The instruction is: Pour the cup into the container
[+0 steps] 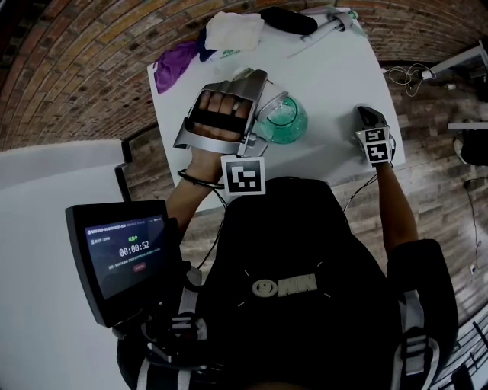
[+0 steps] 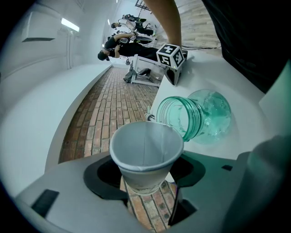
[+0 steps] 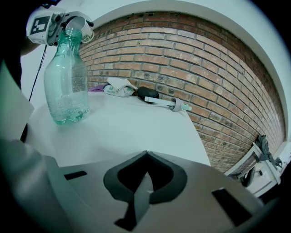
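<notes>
My left gripper is shut on a white paper cup, whose inside looks empty. The cup is tipped with its rim at the open mouth of a clear green-tinted bottle. That bottle stands upright on the white table, and its lower part shows droplets. In the head view the left gripper covers the cup. My right gripper is shut with nothing between its jaws, low over the table's right side and well apart from the bottle.
At the table's far edge lie a white cloth, a purple cloth, a black object and a pipette-like tool. A timer screen stands at lower left. The floor is brick.
</notes>
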